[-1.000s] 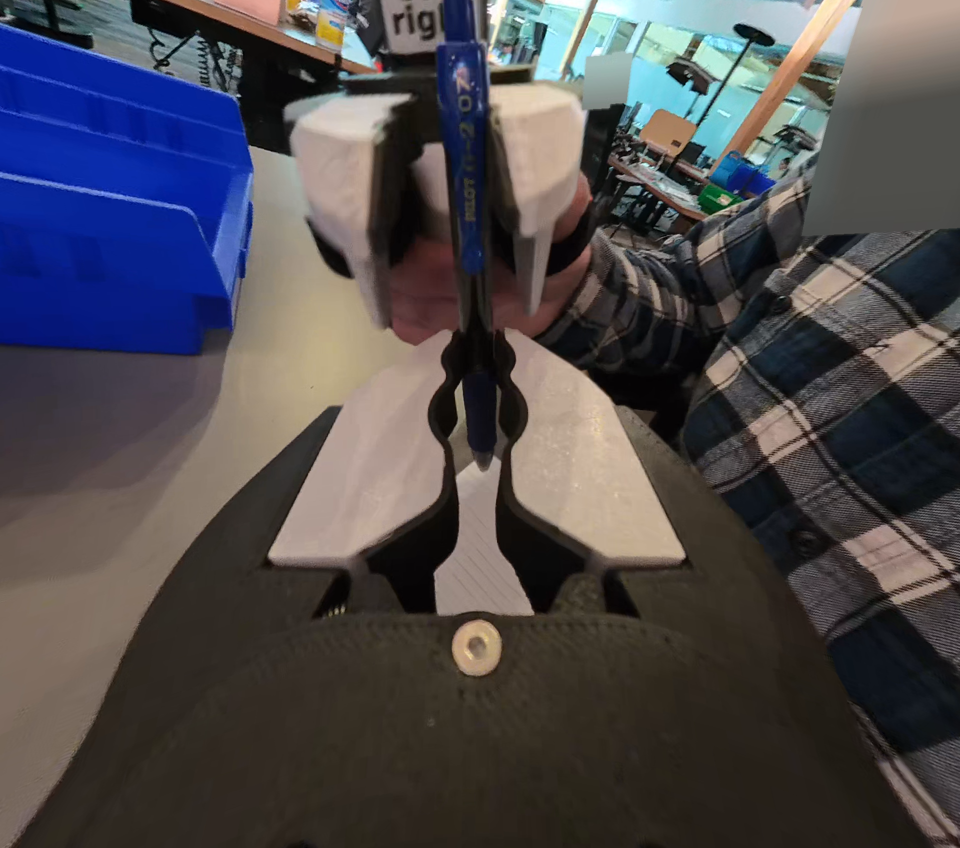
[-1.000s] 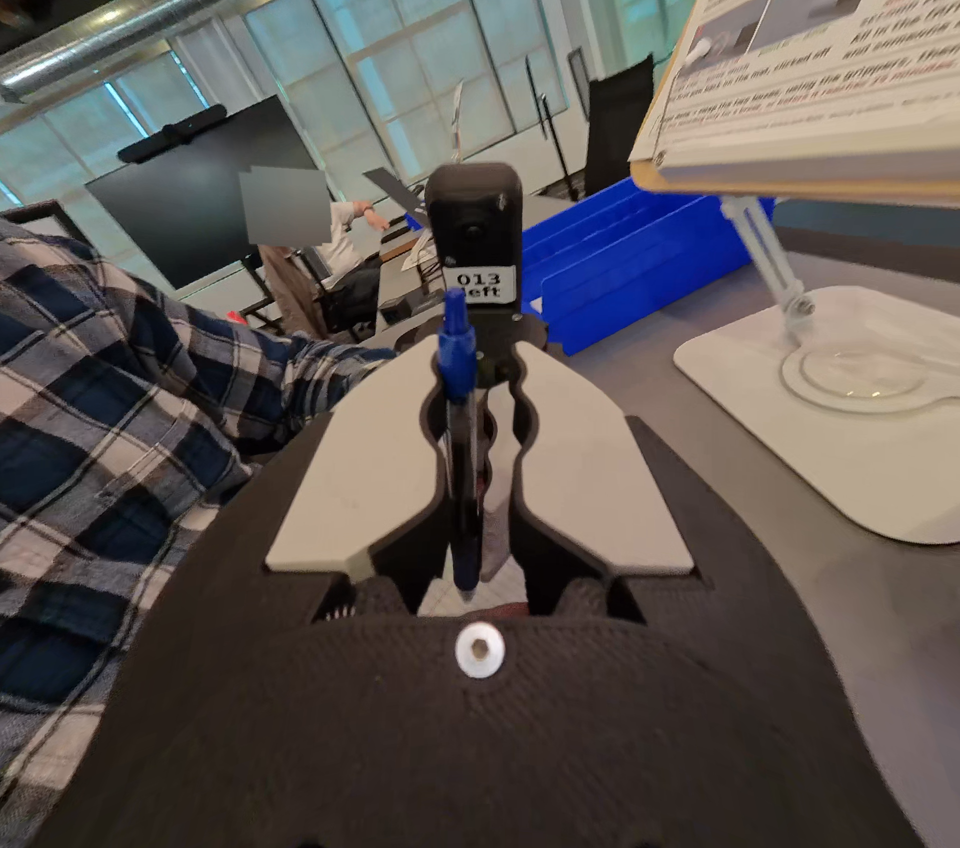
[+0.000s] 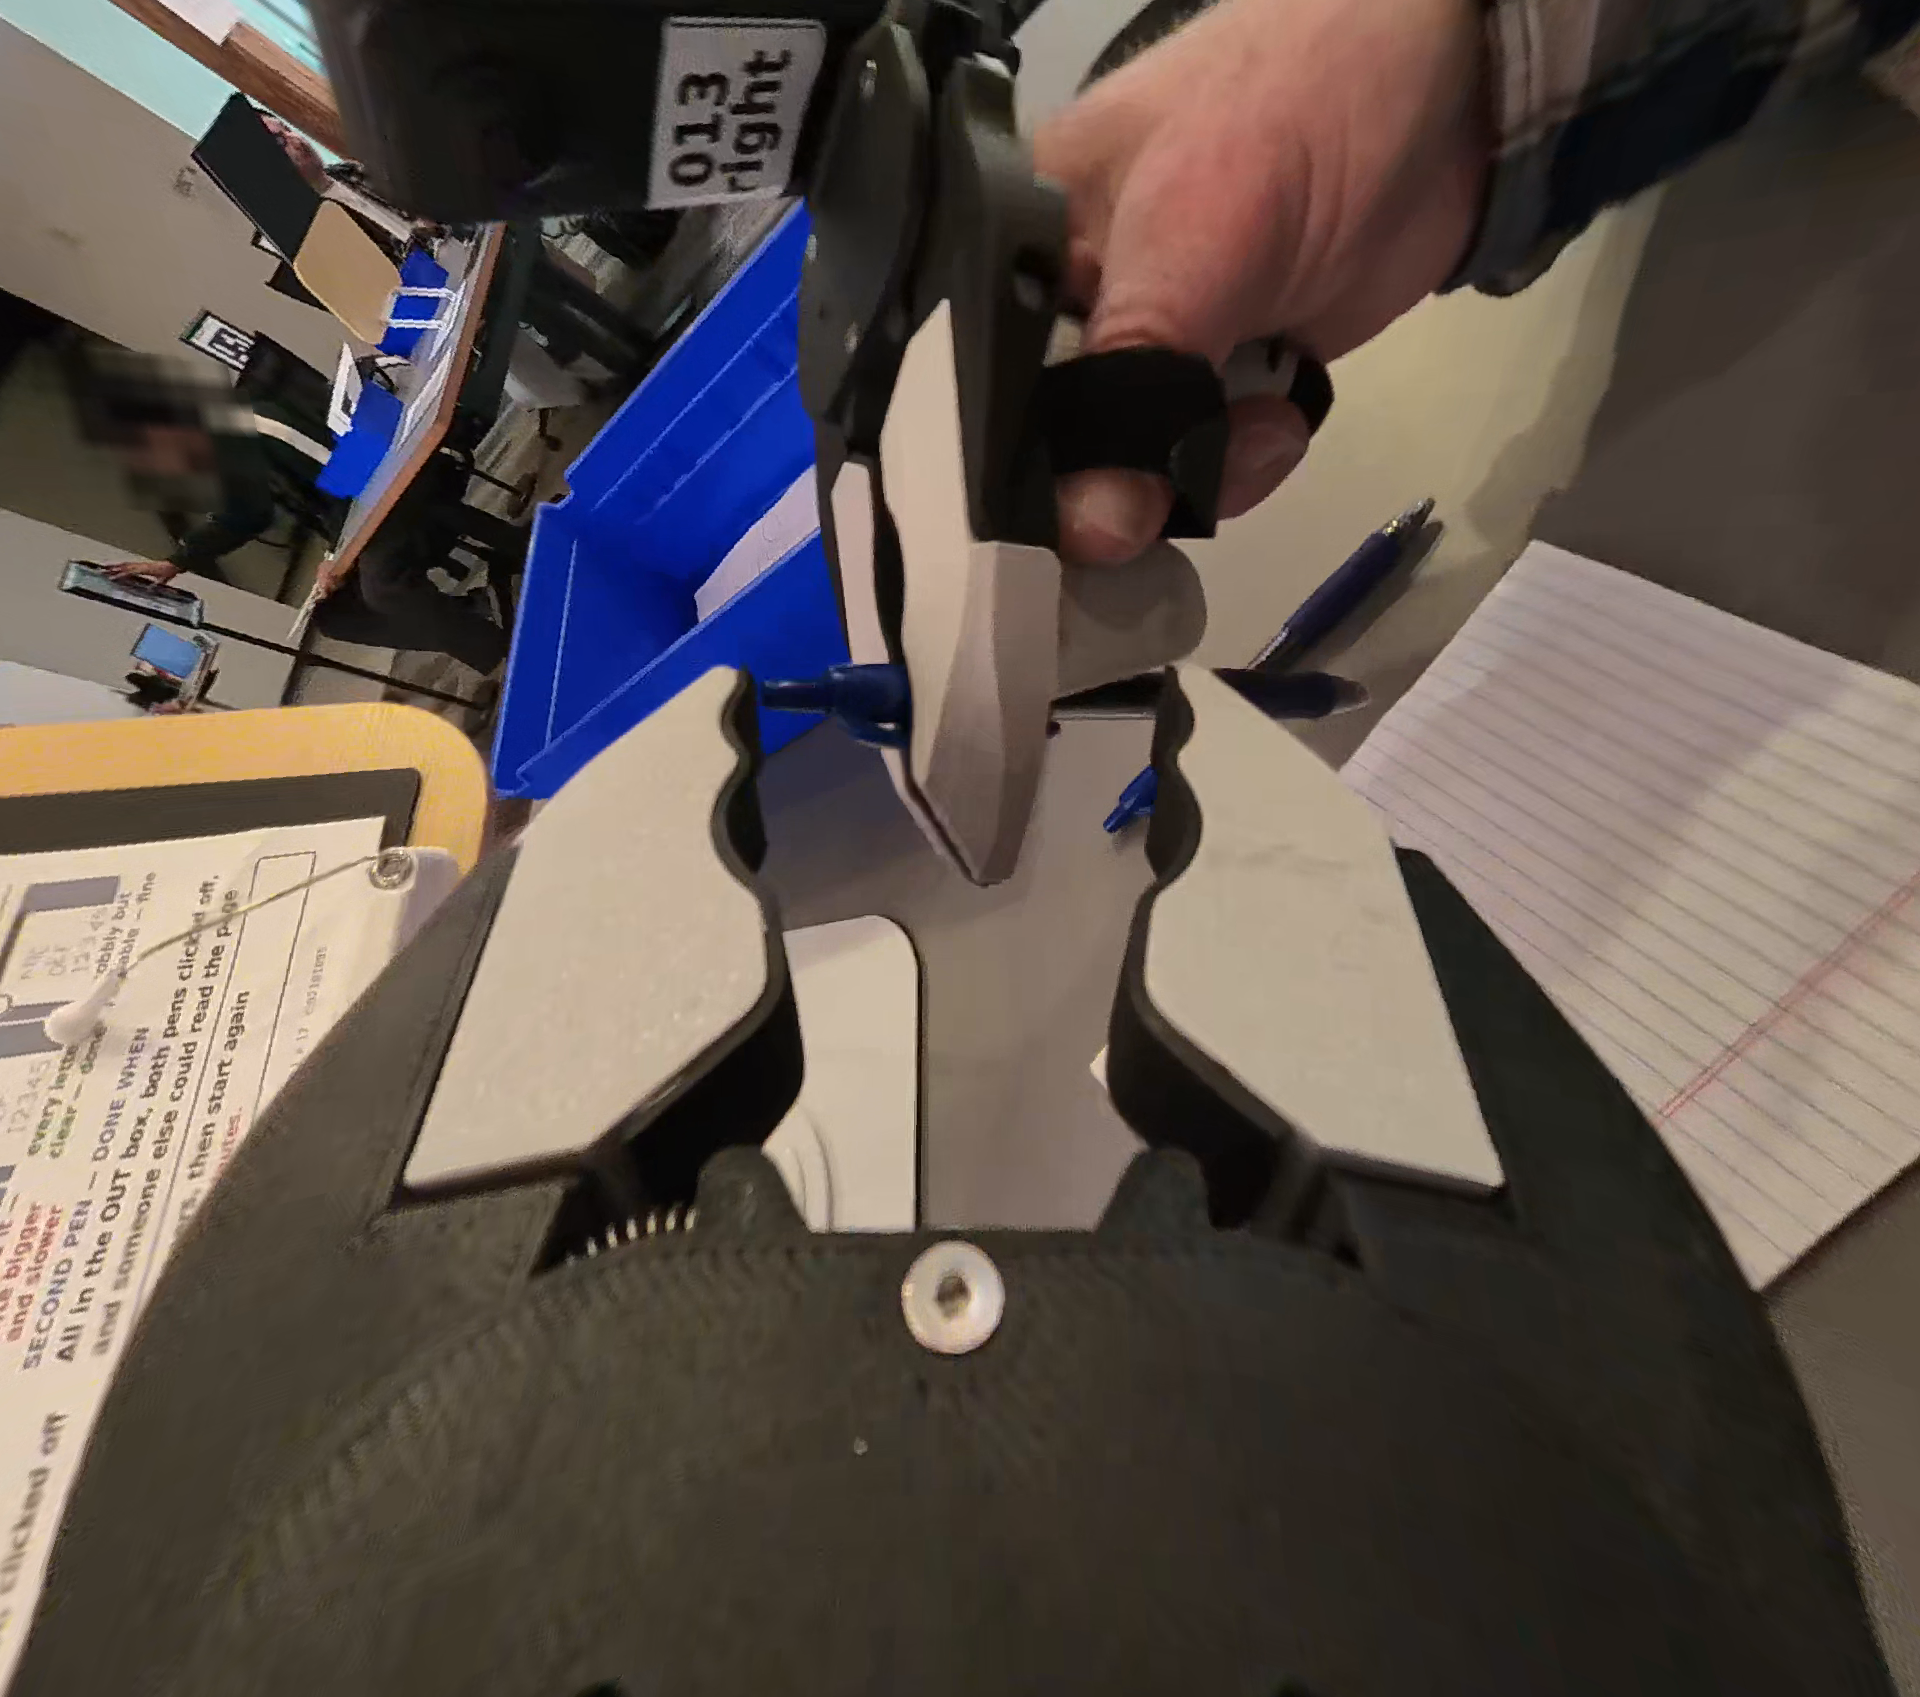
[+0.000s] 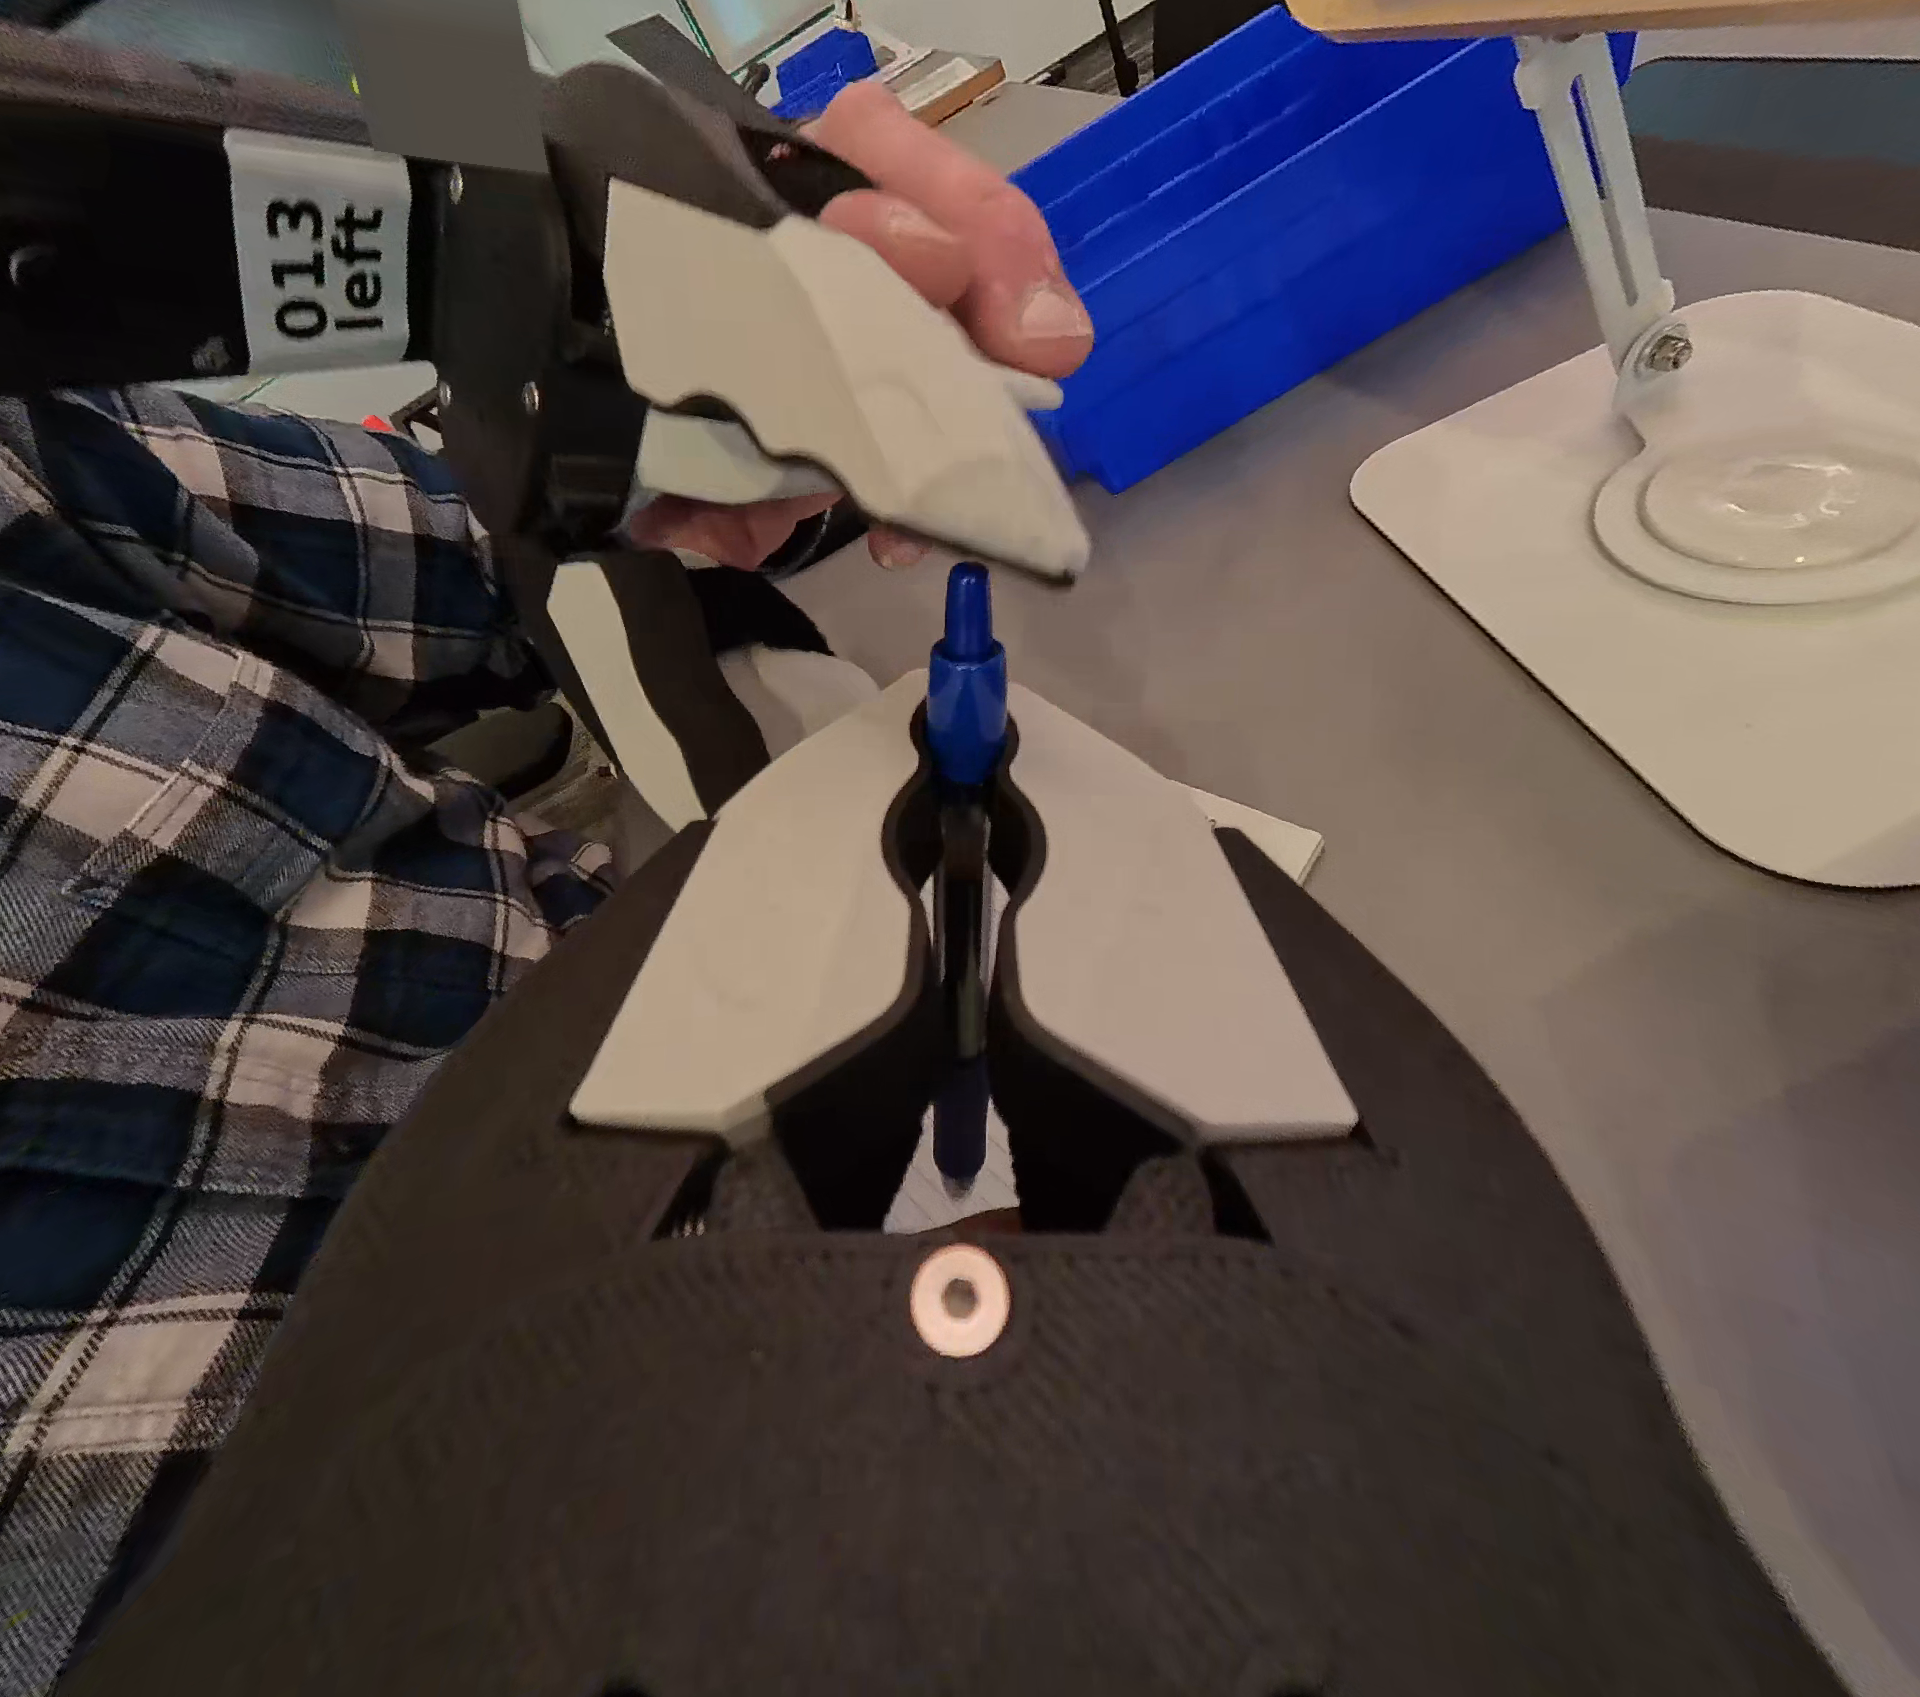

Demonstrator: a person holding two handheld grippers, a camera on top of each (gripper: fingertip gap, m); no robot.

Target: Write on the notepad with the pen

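Fingers of the right gripper (image 4: 961, 774) clamp the blue pen (image 4: 963, 691), tip toward the lined notepad (image 3: 1662, 816) for writing, while the left gripper (image 3: 951, 774), spread wide (holding nothing), hovers nearby.

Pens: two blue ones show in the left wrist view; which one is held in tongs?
The pen clamped in the right tongs, clicker end poking past the fingertips. The other pen lies loose on the table beside the notepad.

I see a white printed label (image 3: 732, 109) on the camera body of the right tongs (image 3: 971, 816), a like label (image 4: 317, 265) on the left tongs (image 4: 1055, 551), and a printed instruction sheet (image 3: 135, 1076) just left of the left tongs' fingers.
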